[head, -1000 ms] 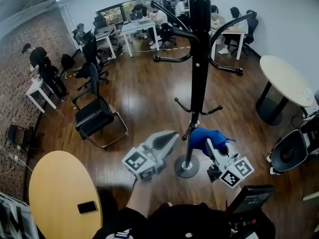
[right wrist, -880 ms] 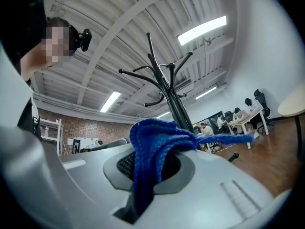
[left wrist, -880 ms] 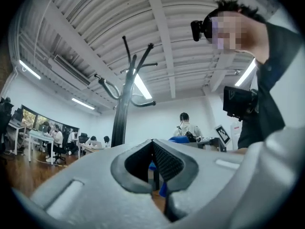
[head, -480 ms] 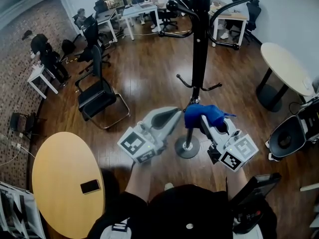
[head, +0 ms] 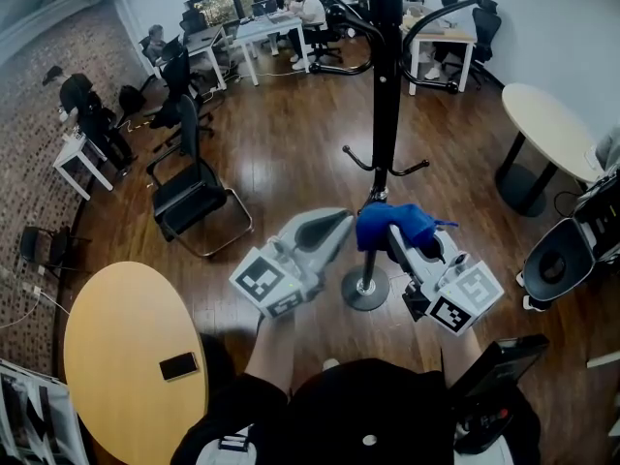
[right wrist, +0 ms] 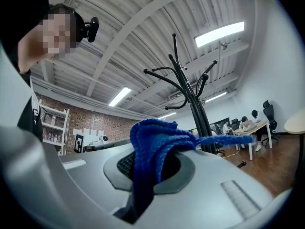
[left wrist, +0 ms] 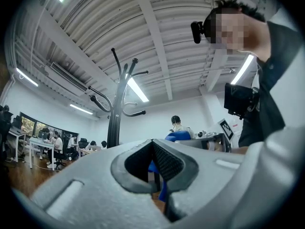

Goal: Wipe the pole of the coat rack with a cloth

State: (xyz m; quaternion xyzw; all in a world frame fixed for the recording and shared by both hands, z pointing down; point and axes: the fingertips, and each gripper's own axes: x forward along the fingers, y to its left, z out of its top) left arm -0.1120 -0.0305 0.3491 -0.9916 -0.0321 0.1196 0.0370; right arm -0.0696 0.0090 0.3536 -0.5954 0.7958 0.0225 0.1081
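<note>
Head view: coat rack (head: pixel 385 114) top cropped

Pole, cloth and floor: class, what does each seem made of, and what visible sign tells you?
Pole: probably metal, painted black; it is thin, straight and rigid, with a slight sheen.
Cloth: blue knitted textile, perhaps microfibre; it shows soft folds and a fuzzy weave.
Floor: dark wood or wood-look planks, glossy; it shows plank lines and light reflections.
</note>
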